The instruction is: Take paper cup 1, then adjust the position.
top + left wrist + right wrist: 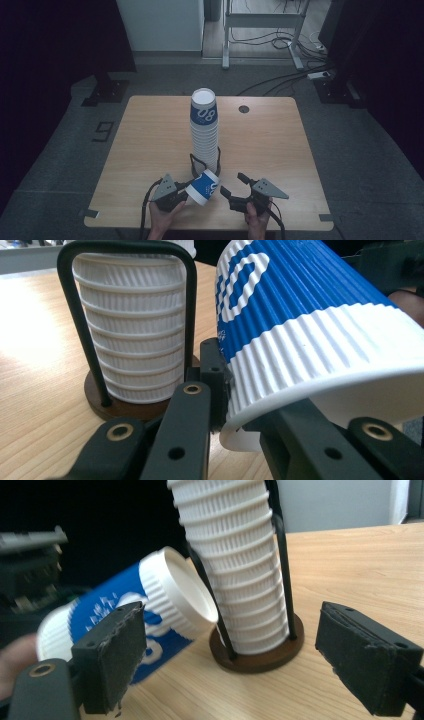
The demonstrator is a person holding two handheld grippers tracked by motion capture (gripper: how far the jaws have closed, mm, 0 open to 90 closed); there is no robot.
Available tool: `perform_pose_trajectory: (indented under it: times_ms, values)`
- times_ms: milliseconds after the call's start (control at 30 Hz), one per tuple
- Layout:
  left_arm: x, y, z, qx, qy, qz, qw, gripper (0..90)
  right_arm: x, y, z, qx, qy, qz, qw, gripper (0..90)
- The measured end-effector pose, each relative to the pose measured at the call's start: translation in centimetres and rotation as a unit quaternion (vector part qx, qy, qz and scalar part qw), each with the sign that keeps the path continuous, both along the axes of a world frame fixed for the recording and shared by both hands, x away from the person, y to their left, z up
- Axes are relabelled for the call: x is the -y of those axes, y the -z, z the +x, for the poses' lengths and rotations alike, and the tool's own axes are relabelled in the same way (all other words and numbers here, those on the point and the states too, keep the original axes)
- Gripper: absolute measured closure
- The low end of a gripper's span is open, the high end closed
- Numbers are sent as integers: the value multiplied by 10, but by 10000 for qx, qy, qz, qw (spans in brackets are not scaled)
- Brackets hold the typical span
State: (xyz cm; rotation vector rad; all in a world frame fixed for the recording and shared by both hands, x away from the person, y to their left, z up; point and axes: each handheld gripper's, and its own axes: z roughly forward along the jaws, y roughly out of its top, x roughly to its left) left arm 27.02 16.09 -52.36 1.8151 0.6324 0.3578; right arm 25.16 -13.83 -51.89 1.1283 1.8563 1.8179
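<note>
Blue-and-white ribbed paper cup (205, 186) lies tilted on its side near the front edge of the wooden table (150, 140), seen from the high view, its rim end clenched in the left gripper (186, 191) while its closed base points up and toward the tall stack of cups (204, 131). That stack stands upside down in a black wire holder (192, 161) just behind the held cup, with one blue cup topping the white ribbed ones. The right gripper (234, 184) hangs just to the right of the cup, its jaws spread apart with nothing between them, and a person's hand grips each tool from the bottom edge

Along the left gripper's own jaws, the cup (310, 335) runs up and to the right, its white rolled rim pinched at the lip between the black jaws; the left gripper (240, 415) is shut on that rim. Just left of it, the stack (130, 335) sits inside the black hoop of the holder (80, 315) on a round dark base

From the right gripper view, the open right gripper (227, 655) frames the holder's base (260, 655), touching neither it nor the cup. The cup (145, 605) leans in from the left, its base close beside the stack (235, 555); I cannot tell whether they touch
</note>
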Motion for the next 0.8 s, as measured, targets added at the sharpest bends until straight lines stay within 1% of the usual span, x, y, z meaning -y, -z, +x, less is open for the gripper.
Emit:
perform_pose_trajectory:
  times_ms: [33,67,100,133,167,200,267,300,400,467,567,633,800]
  values:
    - [0,0,0,0,0,0,10000,845,0,0,0,0,0,0,10000,124]
    - [0,-1,1,-16,-7,24,10000,845,-1,2,0,33,-24,-72,10000,125]
    - [0,-2,1,-27,-9,31,10000,844,-3,4,0,59,-135,-184,9997,127]
    - [-1,-3,1,-69,-11,34,10000,844,-5,5,0,94,-164,-318,9993,126]
    - [-1,-4,2,-106,16,34,9999,845,-6,6,0,93,-197,-399,9990,126]
    - [-1,-4,2,-123,11,76,9999,844,-8,7,0,116,-221,-506,9984,126]
    - [-2,-6,3,-177,25,102,9998,845,-10,9,-1,157,-308,-799,9962,127]
    - [-2,-6,4,-205,11,120,9997,845,-12,10,-1,202,-295,-910,9952,126]
    - [-2,-5,6,-298,21,207,9993,845,-16,12,-2,294,-407,-1232,9911,126]
    - [-2,-6,6,-305,22,224,9993,845,-19,14,-3,330,-485,-1407,9883,126]
    - [-2,-7,7,-348,46,263,9990,844,-24,16,-3,394,-602,-1630,9840,126]
    - [-2,-8,8,-382,53,343,9987,845,-26,16,-4,437,-652,-1742,9816,127]
    - [-2,-9,10,-512,54,458,9976,845,-29,16,-5,560,-699,-1918,9773,128]
